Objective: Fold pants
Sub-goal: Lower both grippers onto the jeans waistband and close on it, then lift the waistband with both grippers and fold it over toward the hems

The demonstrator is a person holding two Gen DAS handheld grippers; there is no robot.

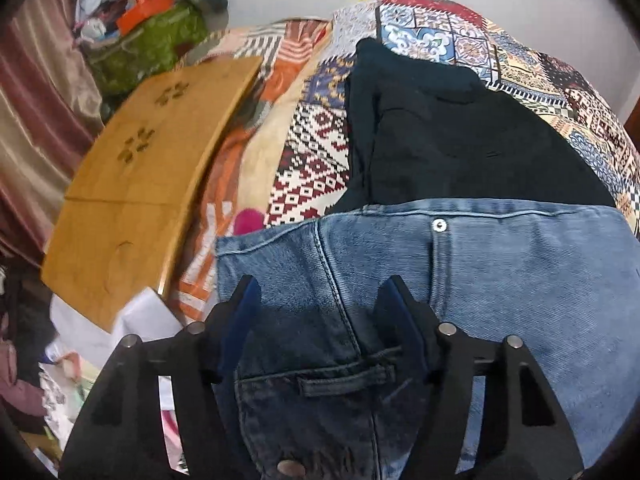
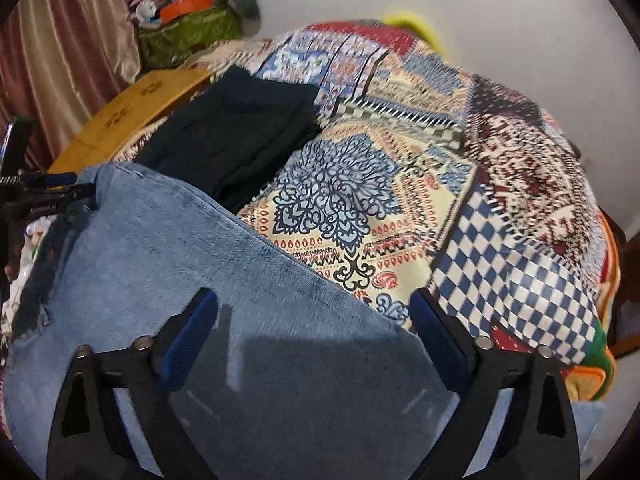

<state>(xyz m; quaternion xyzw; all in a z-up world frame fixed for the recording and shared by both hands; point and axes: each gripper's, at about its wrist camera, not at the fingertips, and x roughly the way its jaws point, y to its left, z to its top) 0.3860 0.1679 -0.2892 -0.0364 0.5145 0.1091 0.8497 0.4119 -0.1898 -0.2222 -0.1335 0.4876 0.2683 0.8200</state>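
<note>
A: Where are the jeans (image 1: 500,272) shown?

B: They are spread on the bed, over the patterned bedspread (image 2: 500,184), waistband toward the dark folded garment (image 1: 460,132), which is partly overlapped. A wooden board (image 1: 136,168) is seen at the left edge of the bed.

A: Gripper state?

B: The left gripper (image 1: 320,292) is held w/ jaws apart above the seat seam, near a belt loop (image 1: 344,380); nothing is clamped. The right gripper (image 2: 314,308) is likewise spread wide over plain denim, at the fabric's edge.

A: Handling?

B: Denim is judged fairly heavy and limp but not slippery; thick seams should resist creasing. A firm pinch is best taken at the waistband or at a doubled edge, since a single layer would probably sag and drag on the bedspread.
</note>
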